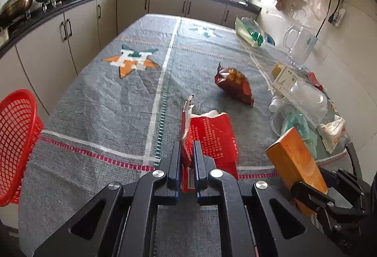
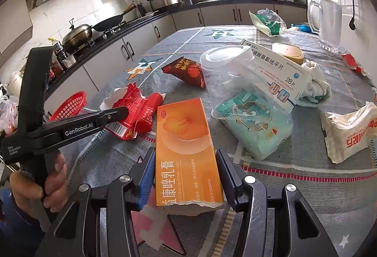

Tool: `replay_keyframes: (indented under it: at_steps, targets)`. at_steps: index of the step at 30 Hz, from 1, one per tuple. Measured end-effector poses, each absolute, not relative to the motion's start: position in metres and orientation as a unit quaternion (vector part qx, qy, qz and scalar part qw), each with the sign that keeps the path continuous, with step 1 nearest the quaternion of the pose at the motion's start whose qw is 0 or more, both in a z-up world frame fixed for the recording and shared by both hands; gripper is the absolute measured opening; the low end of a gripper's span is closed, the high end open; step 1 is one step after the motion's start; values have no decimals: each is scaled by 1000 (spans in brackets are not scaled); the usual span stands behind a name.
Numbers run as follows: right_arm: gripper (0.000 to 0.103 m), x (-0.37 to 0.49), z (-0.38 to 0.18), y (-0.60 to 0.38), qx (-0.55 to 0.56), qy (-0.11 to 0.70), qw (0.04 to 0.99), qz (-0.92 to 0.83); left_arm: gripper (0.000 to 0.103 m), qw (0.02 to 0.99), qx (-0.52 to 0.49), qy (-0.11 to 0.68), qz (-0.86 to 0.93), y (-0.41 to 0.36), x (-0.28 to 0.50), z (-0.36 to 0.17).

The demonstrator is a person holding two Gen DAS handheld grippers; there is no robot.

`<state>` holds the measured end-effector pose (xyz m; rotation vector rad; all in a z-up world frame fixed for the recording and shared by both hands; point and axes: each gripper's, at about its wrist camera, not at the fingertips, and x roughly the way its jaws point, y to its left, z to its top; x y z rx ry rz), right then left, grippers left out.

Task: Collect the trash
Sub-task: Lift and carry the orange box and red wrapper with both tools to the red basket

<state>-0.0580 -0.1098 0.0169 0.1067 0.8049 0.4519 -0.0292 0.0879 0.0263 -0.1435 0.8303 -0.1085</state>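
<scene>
Now | counter: cloth-covered, red basket at its left edge | orange carton: light, stiff, long axis pointing away from right gripper, jaws clenched across its near end | torn red wrapper: thin, crumply, lying just beside carton, left gripper jaws pinched on torn edge.

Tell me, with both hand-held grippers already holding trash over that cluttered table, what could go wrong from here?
1. The left hand-held gripper pinches only a thin torn edge of the red wrapper; it might rip or slip free.
2. The right hand-held gripper grips just the near end of the long orange box, so the box could tilt or twist out.
3. The red basket sits off the table's left edge; a dropped piece may miss it.
</scene>
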Motion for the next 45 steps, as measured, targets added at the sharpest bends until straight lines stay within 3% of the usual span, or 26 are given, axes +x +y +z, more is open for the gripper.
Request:
replay_keyframes:
  at_steps: [10, 45]
  targets:
    - [55, -59, 17, -112, 52, 386, 896, 211, 5, 933, -52, 355, -34, 95, -57, 51]
    - [55, -70, 38, -68, 38, 390, 890, 232, 5, 947, -54, 316, 4, 136, -101, 69]
